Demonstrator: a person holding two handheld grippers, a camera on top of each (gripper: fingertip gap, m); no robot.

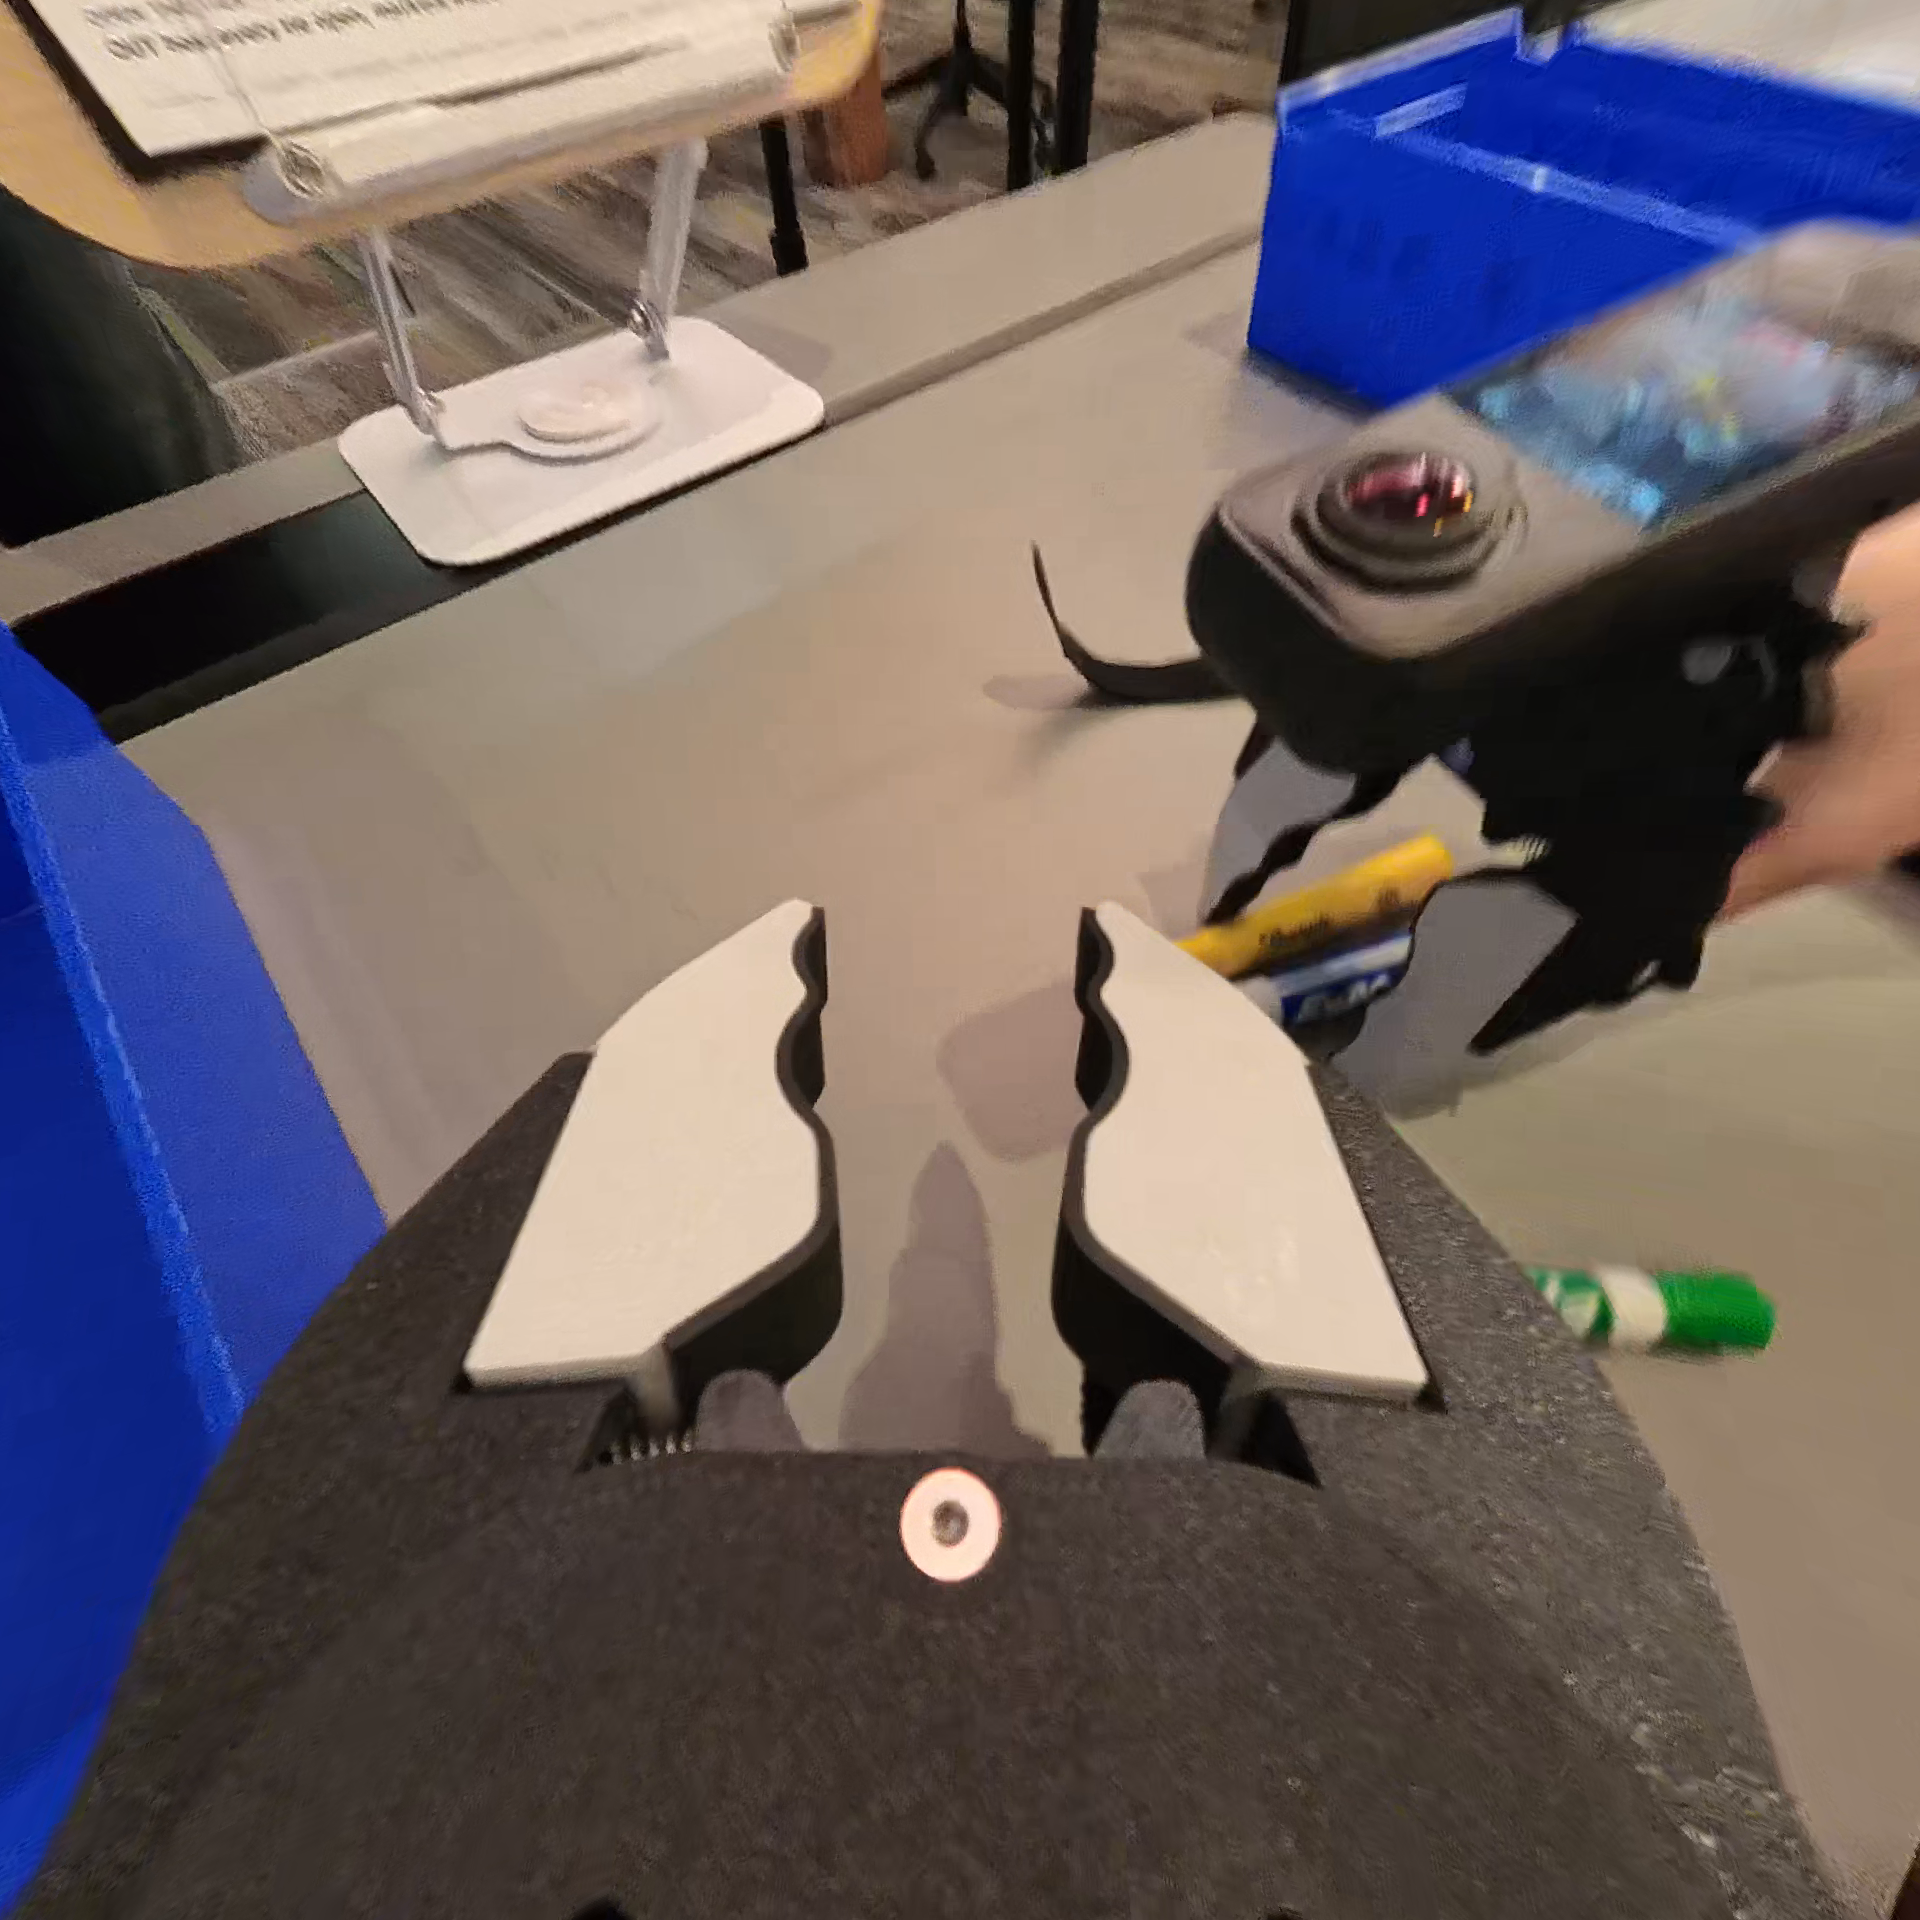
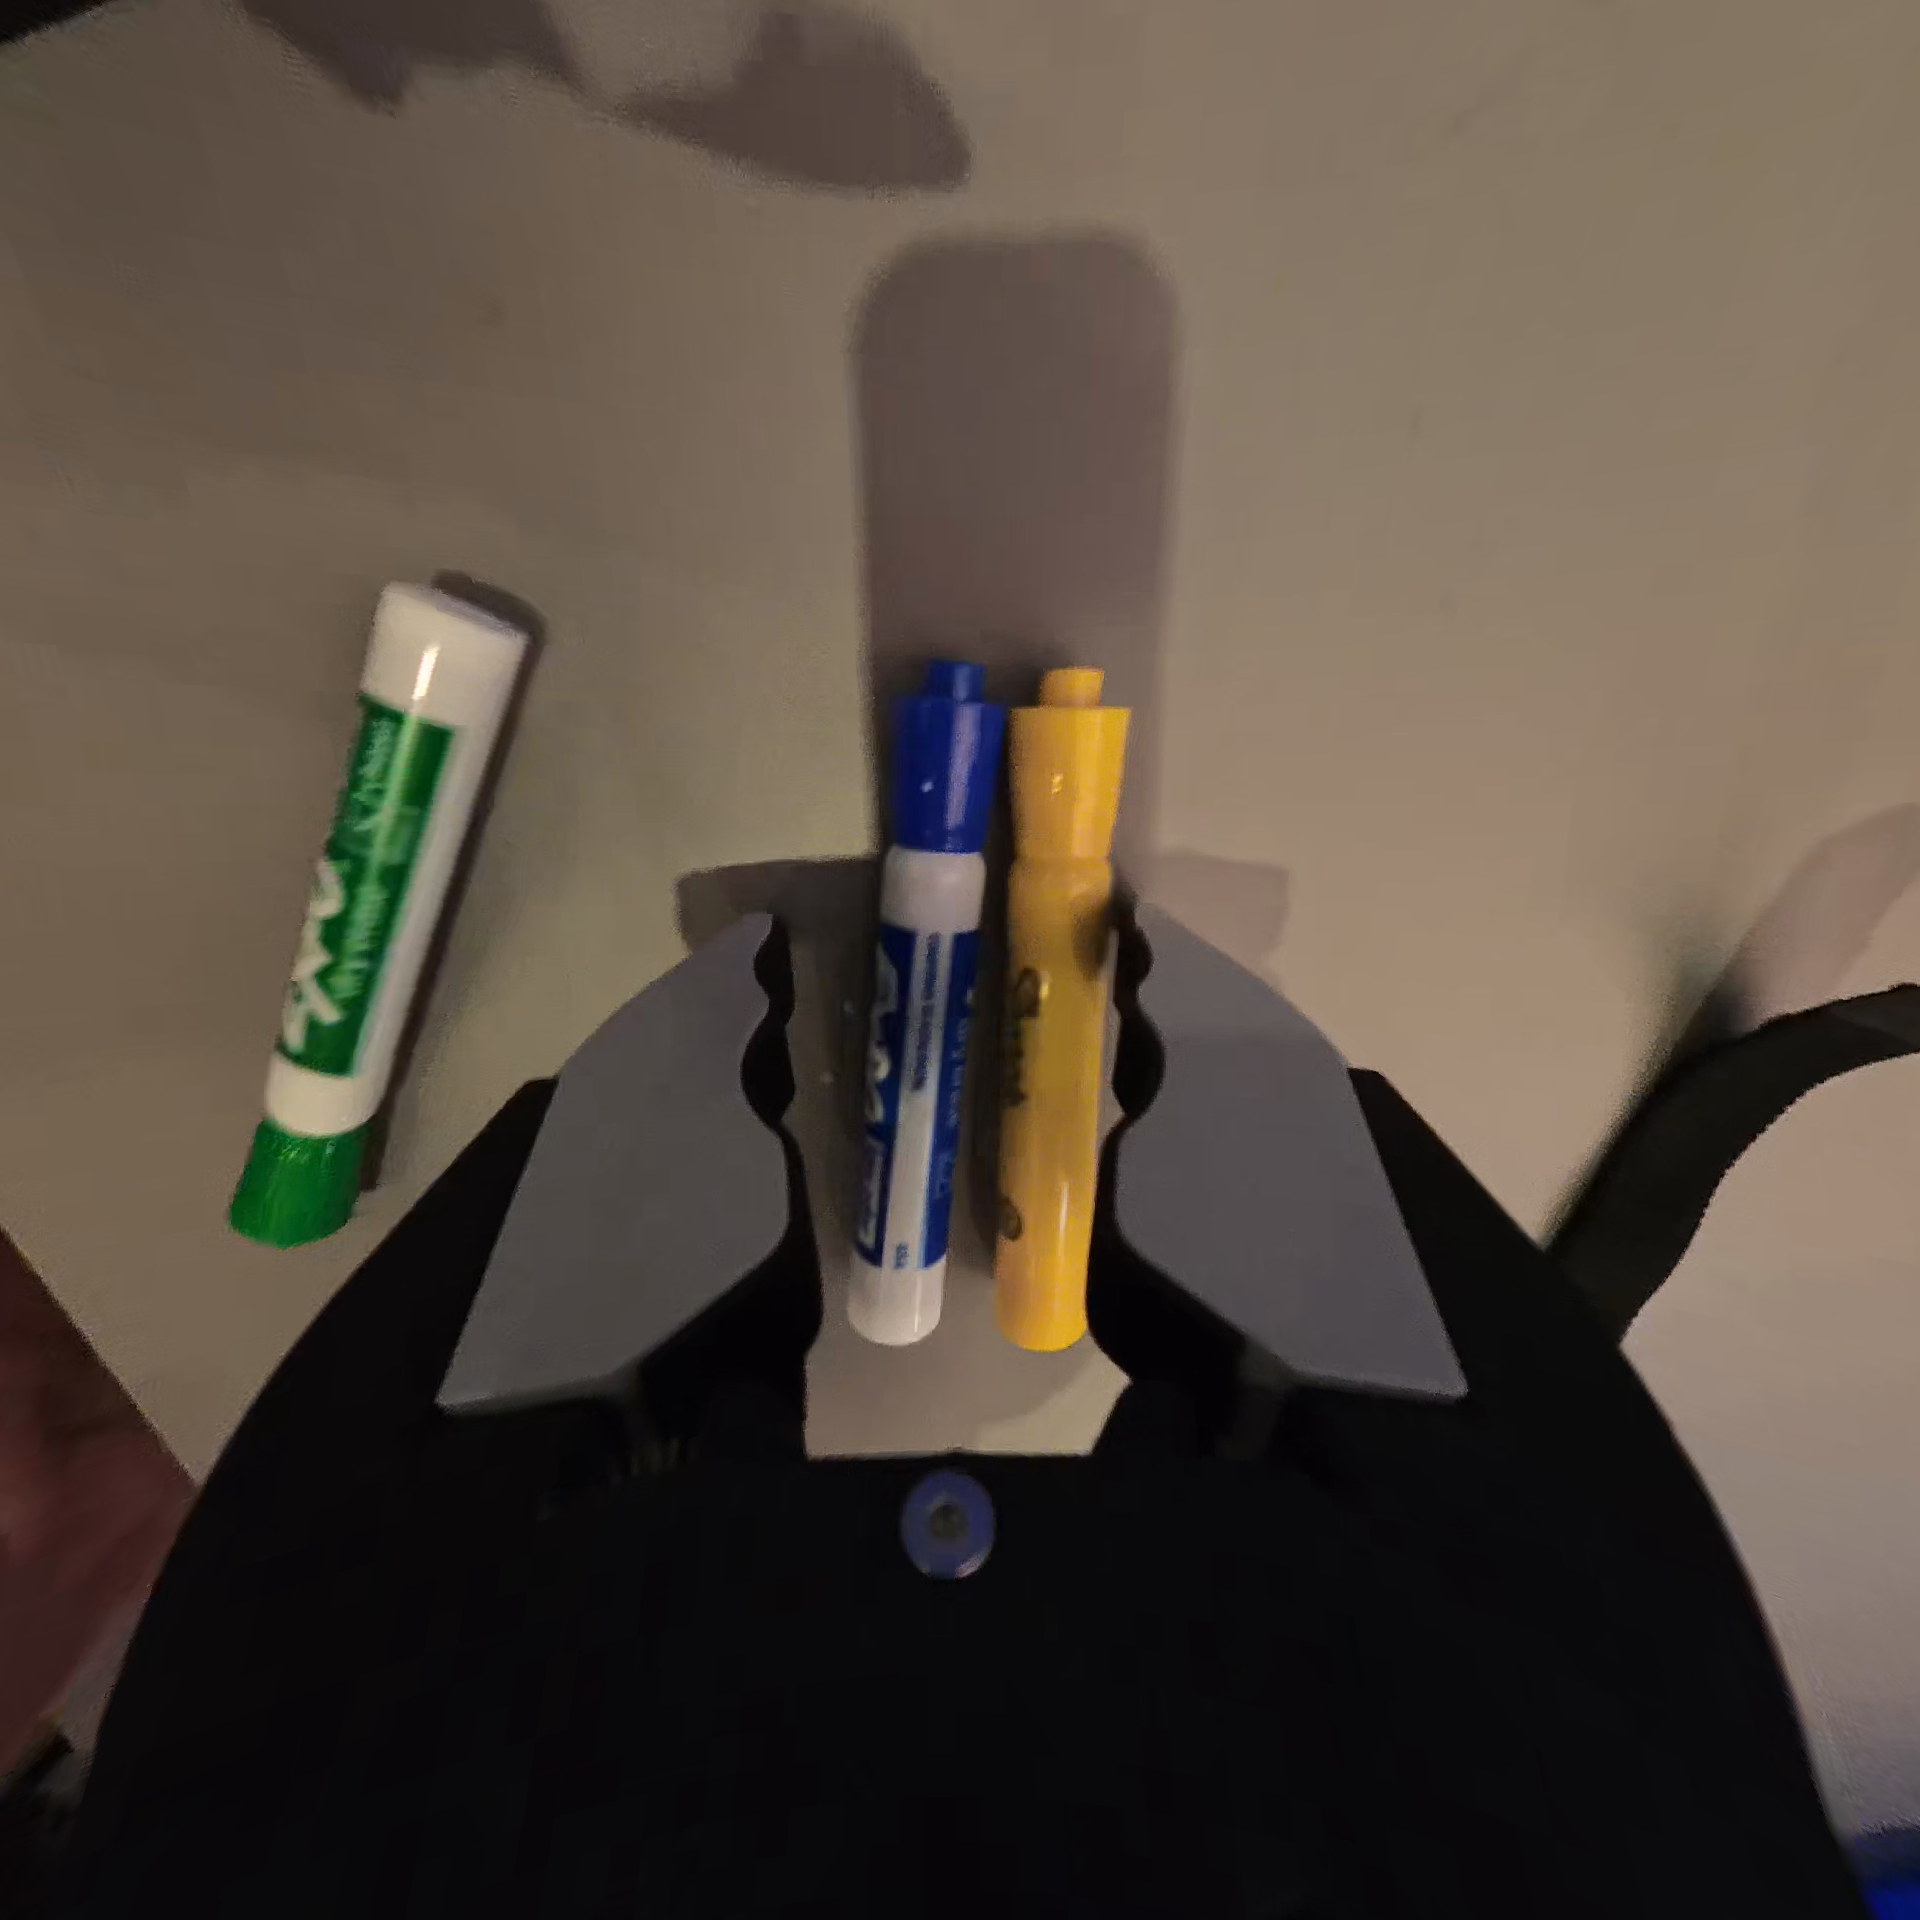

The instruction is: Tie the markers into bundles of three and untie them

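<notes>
Right tongs point(image 2: 951, 1049) spread wide round blue marker point(image 2: 920, 1049) & yellow marker point(image 2: 1055, 1049), not pinching. Left tongs point(image 1: 951, 997) gaping, empty. Markers look light, stiff, prob slick; grab mid-barrel

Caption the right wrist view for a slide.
Open right gripper straddles blue marker and yellow marker on the table; green marker lies apart.

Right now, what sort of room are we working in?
Probably an office or lab workspace, not a home: a long grey table, blue plastic bins on it, a printed sheet on a clear stand, and carpet with dark stand legs beyond.
</notes>
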